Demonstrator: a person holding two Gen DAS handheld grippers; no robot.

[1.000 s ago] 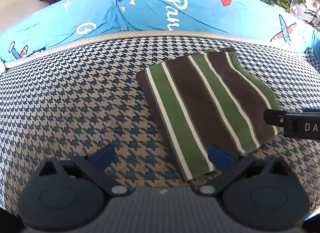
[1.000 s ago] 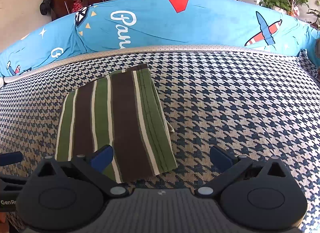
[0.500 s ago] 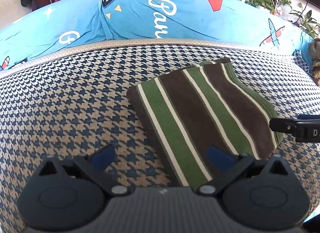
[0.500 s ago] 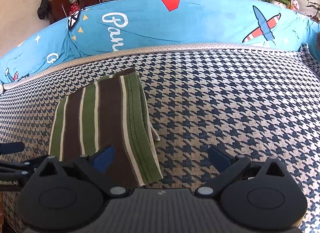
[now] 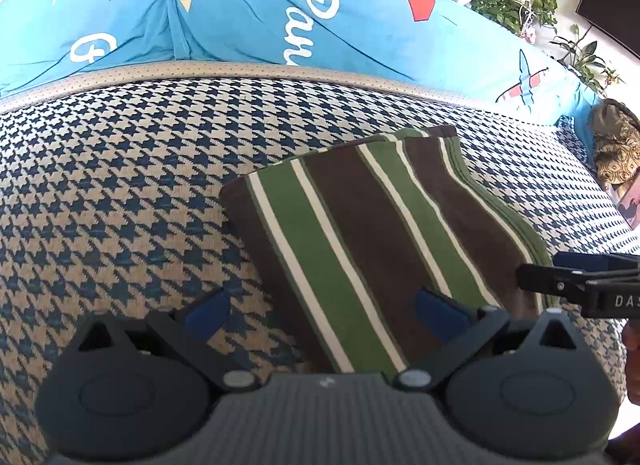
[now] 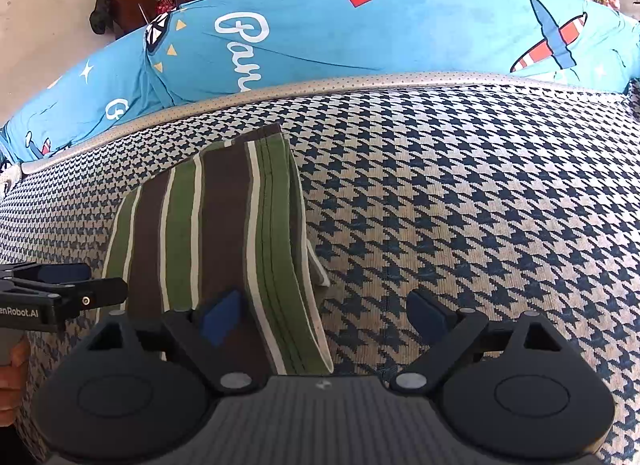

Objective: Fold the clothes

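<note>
A folded garment (image 5: 380,233) with green, brown and white stripes lies flat on the houndstooth sofa seat (image 5: 120,193). My left gripper (image 5: 322,307) stands open over its near left corner, and striped cloth lies between the fingers. In the right wrist view the garment (image 6: 208,233) sits left of centre. My right gripper (image 6: 326,313) straddles its near right edge; the jaws are closing, but the pads are not pressing the cloth. Each gripper shows in the other's view: the right gripper (image 5: 580,285) and the left gripper (image 6: 60,289).
A long blue cushion (image 5: 280,25) with white lettering and plane prints lines the back of the seat. A brown patterned pillow (image 5: 616,145) sits at the far right end. Bare houndstooth seat (image 6: 480,205) stretches to the right of the garment. Chairs and plants stand behind the sofa.
Both grippers have come closer to the garment's near edge, so more cloth lies between their fingers. The right gripper's fingers stand a little narrower than before.
</note>
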